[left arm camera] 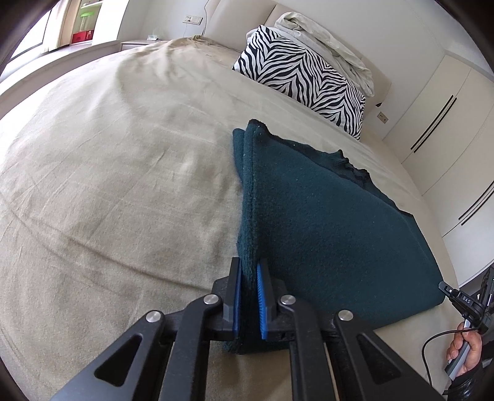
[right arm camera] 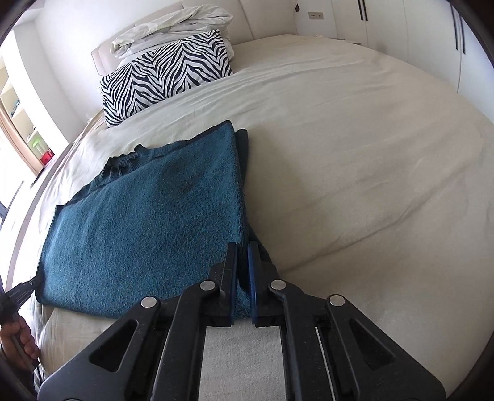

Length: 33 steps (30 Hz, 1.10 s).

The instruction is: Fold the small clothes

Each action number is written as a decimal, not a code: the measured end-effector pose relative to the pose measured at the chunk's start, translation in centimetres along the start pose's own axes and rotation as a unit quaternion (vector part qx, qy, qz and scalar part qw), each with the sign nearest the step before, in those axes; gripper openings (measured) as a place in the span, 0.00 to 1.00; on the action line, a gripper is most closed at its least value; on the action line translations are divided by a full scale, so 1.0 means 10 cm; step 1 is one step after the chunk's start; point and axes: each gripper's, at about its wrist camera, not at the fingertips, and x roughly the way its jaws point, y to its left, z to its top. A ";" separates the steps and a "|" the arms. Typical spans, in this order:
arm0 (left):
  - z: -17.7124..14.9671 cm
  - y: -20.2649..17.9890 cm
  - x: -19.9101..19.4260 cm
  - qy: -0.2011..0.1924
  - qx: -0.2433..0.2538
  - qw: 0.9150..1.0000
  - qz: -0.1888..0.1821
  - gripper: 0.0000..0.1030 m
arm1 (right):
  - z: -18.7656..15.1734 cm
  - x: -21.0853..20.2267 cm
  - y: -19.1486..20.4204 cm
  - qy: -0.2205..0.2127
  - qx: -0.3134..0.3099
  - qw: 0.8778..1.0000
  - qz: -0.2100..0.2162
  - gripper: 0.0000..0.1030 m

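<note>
Beige bed (left arm camera: 108, 185) carrying a folded teal garment (left arm camera: 324, 222). Left gripper (left arm camera: 249, 296) fingers pinch the garment's near left edge; right gripper (right arm camera: 242, 277) fingers pinch its near right edge, both narrowly closed on cloth. Beyond lies a zebra-striped pillow (left arm camera: 302, 77), then crumpled white bedding (right arm camera: 173, 24) against the headboard.

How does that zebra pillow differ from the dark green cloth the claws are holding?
The pillow is boldly striped black and white; the cloth is one plain teal colour. The pillow is plump and sits at the head of the bed; the cloth lies flat, folded in layers, nearer the foot. Nothing touches the pillow, while the left claw and right claw each pinch one side of the cloth. Both rest on the bed.
</note>
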 end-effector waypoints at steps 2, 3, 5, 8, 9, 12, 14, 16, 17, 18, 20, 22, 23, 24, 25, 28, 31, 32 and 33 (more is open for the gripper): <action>0.00 0.01 -0.02 0.001 0.000 1.000 -0.001 0.10 | -0.02 -0.04 -0.03 0.002 0.007 1.000 0.005 0.05; 0.00 0.00 -0.03 0.001 0.001 1.000 -0.002 0.09 | -0.03 -0.05 -0.05 0.002 0.011 1.000 0.008 0.05; -0.01 0.01 -0.03 0.002 0.003 1.000 -0.001 0.09 | -0.05 -0.05 -0.08 0.005 0.014 1.000 0.009 0.05; -0.03 0.00 -0.04 0.004 0.009 1.000 0.001 0.09 | -0.08 0.01 -0.15 0.012 0.027 0.999 0.012 0.04; -0.04 0.00 -0.05 0.004 0.011 1.000 0.002 0.08 | -0.09 0.02 -0.16 0.013 0.030 0.999 0.014 0.04; -0.06 0.01 -0.07 0.007 0.013 1.000 0.001 0.07 | -0.12 0.03 -0.16 0.013 0.031 0.999 0.017 0.05; -0.08 0.04 -0.08 0.009 0.010 1.000 0.000 0.07 | -0.14 0.04 -0.15 0.014 0.028 0.999 0.020 0.05; -0.11 0.06 -0.11 0.007 0.007 1.000 -0.001 0.07 | -0.14 0.05 -0.15 0.013 0.030 0.999 0.022 0.05; -0.12 0.06 -0.12 0.008 0.006 1.000 -0.001 0.07 | -0.14 0.05 -0.16 0.013 0.029 0.999 0.022 0.05; -0.15 0.06 -0.13 0.008 0.004 1.000 -0.001 0.07 | -0.15 0.05 -0.16 0.012 0.029 0.999 0.022 0.05; -0.20 0.07 -0.14 0.009 0.002 1.000 0.001 0.06 | -0.15 0.06 -0.17 0.012 0.029 0.999 0.022 0.05; -0.23 0.10 -0.11 0.012 -0.003 1.000 0.000 0.07 | -0.16 0.08 -0.18 0.015 0.028 0.999 0.020 0.05; -0.24 0.12 -0.10 0.013 -0.008 1.000 -0.003 0.07 | -0.16 0.11 -0.18 0.018 0.026 0.999 0.017 0.05; -0.23 0.14 -0.09 0.013 -0.012 1.000 -0.006 0.07 | -0.17 0.14 -0.19 0.021 0.026 0.999 0.015 0.05; -0.23 0.14 -0.08 0.014 -0.014 1.000 -0.007 0.07 | -0.18 0.16 -0.20 0.023 0.028 0.999 0.015 0.05; -0.24 0.13 -0.08 0.016 -0.011 1.000 -0.007 0.08 | -0.19 0.16 -0.21 0.020 0.033 0.999 0.017 0.05; -0.22 0.14 -0.10 0.021 -0.018 1.000 -0.010 0.15 | -0.18 0.18 -0.25 0.028 0.051 0.998 0.032 0.06; -0.21 0.13 -0.14 0.020 -0.017 1.000 -0.007 0.21 | -0.17 0.17 -0.27 0.030 0.057 0.997 0.036 0.08; -0.20 0.10 -0.20 0.013 -0.011 1.000 0.003 0.30 | -0.16 0.13 -0.28 0.027 0.060 0.997 0.035 0.12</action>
